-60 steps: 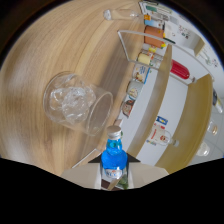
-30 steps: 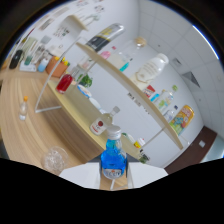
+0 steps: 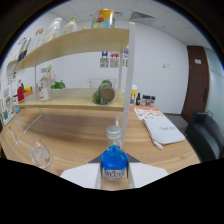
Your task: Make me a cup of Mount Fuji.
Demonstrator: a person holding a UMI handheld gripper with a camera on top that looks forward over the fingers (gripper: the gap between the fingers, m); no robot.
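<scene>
The tool [image 3: 116, 176] pinches a small clear bottle of blue liquid with a pale cap [image 3: 114, 161], both white fingers [image 3: 80, 176] pressed against its lower body near the label. The bottle stands upright between them, carried above the wooden worktop [image 3: 75, 137] rather than resting on it.

In the gripper view, a clear drinking glass [image 3: 41, 153] with something pale inside sits on the worktop just beyond the fingers, off to the side where the shelf's near post stands. Beyond it rises a two-tier light wooden shelf on white posts [image 3: 82, 75], carrying bottles, a green leafy thing and a brown-lidded jar [image 3: 105, 94]. A folded white cloth or paper [image 3: 162, 131] lies on the far side of the worktop, near a dark chair [image 3: 206, 135].

The bottle looks like glass: stiff, smooth, probably slippery and breakable, with liquid that will shift when tipped. A hold low on the body, as now, seems sound, leaving the neck free for pouring. The glass is likewise fragile and would tip if knocked at the rim.

The worktop between shelf and tool is open. The shelf's white post [image 3: 125, 85] straight ahead and the worktop's near edge are what to mind.
</scene>
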